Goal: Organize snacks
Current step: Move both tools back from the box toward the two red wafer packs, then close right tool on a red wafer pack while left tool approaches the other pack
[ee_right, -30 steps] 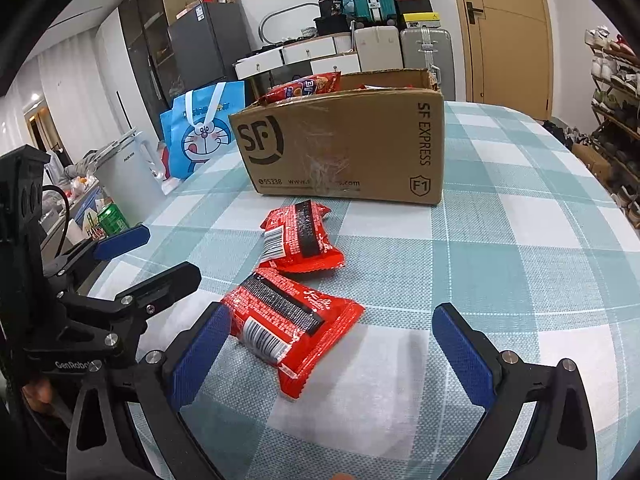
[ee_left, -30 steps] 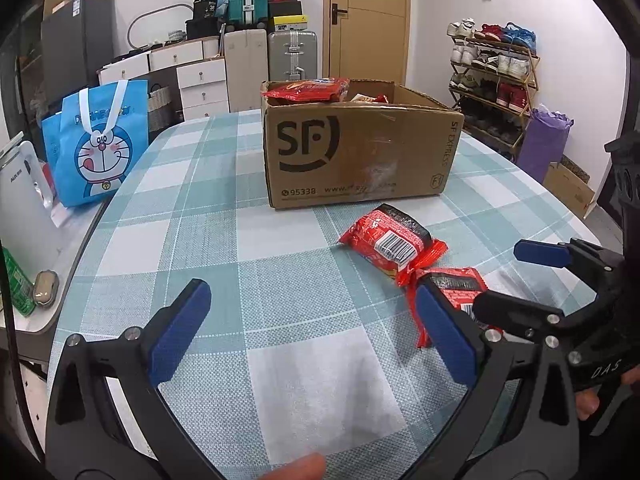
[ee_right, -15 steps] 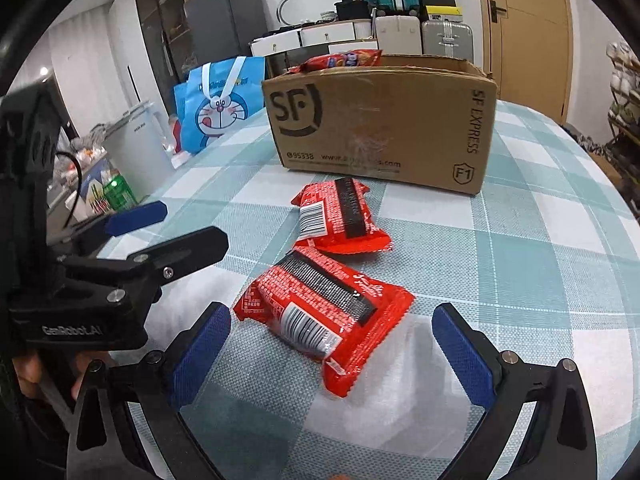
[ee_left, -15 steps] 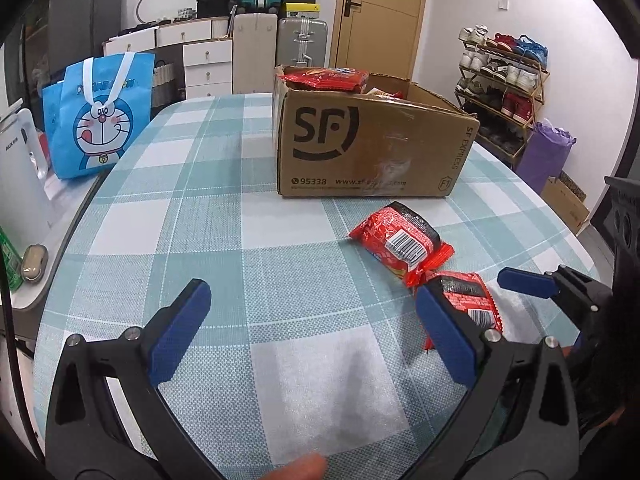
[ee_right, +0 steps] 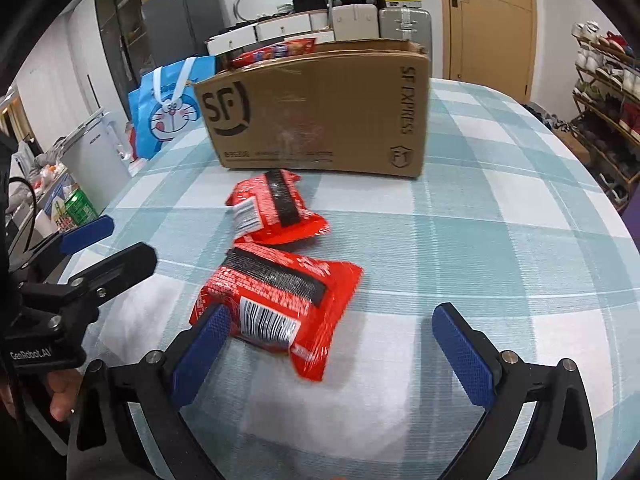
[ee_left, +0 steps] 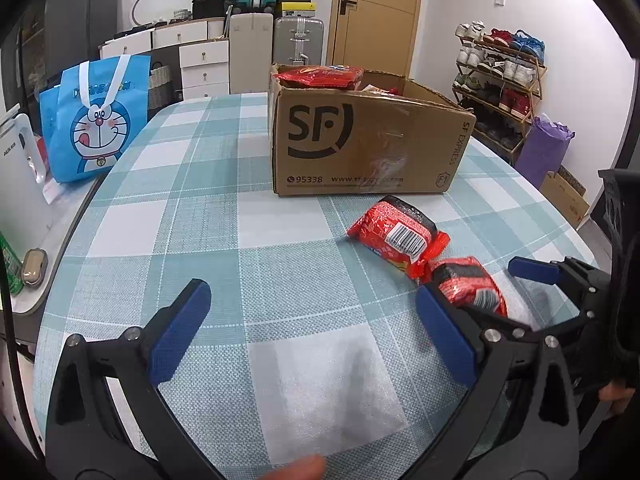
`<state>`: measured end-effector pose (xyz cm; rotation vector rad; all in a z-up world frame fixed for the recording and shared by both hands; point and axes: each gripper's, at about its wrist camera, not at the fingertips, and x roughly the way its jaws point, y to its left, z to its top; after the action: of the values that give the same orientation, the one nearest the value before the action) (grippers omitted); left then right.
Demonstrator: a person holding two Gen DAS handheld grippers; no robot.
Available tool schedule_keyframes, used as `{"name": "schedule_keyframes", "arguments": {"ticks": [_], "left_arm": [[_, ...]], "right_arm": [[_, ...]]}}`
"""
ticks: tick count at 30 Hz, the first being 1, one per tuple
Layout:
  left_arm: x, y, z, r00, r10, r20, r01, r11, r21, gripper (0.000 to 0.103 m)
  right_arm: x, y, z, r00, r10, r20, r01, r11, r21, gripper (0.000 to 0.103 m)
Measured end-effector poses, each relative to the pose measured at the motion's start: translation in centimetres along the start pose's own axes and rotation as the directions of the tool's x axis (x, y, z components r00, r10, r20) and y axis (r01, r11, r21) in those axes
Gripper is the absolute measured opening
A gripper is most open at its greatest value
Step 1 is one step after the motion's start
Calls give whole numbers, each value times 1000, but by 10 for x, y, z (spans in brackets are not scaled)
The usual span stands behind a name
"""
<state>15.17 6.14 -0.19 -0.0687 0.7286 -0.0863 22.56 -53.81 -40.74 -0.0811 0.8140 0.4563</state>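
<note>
Two red snack packets lie on the checked tablecloth in front of a brown SF cardboard box (ee_left: 368, 140) (ee_right: 320, 116). The nearer packet (ee_right: 280, 300) (ee_left: 470, 286) sits between my right gripper's (ee_right: 336, 348) wide-open fingers, with its left pad at the packet's edge. The farther packet (ee_right: 272, 210) (ee_left: 398, 234) lies closer to the box. More red snack bags (ee_left: 320, 76) stick out of the box top. My left gripper (ee_left: 316, 332) is open over bare cloth, left of the packets, holding nothing.
A blue cartoon bag (ee_left: 96, 124) stands off the table's left edge beside a white appliance (ee_left: 16, 184). Drawers and suitcases (ee_left: 296, 40) line the back wall by a door. A shoe rack (ee_left: 500, 76) and a purple bag (ee_left: 548, 148) stand at the right.
My right gripper has moved forward and down, so the nearer packet now lies between its fingers. The left gripper has drifted slightly toward the box. Both stay open.
</note>
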Motion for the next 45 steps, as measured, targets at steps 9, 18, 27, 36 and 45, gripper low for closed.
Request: {"name": "schedule_keyframes", "arguments": {"ticks": [9,18,27,36,45], "left_arm": [[0,-1,0,1000,0,-1,0,1000,3,102],[1,-3,-1,1000,1,-2,-1,1000,11,102],[1,-3,-1,1000,1,-2,-1,1000,15,102],[2,-3,-2,1000,4,-3,-4,1000,19,102],[2,-4,-2,1000,5,-2,-5,1000,22,102]], "right_arm": [[3,-46,12,999,-51,-19,52,996,75,102],[2,-37,11,999,9,-48,-9,1000,-18,102],[8,-1,14,996,46,-72,-54,992,-111,102],[13,3,22,994,79,-71,-88,987,-133,100],[2,4,12,993,115,-35,-119,976,-180,44]]}}
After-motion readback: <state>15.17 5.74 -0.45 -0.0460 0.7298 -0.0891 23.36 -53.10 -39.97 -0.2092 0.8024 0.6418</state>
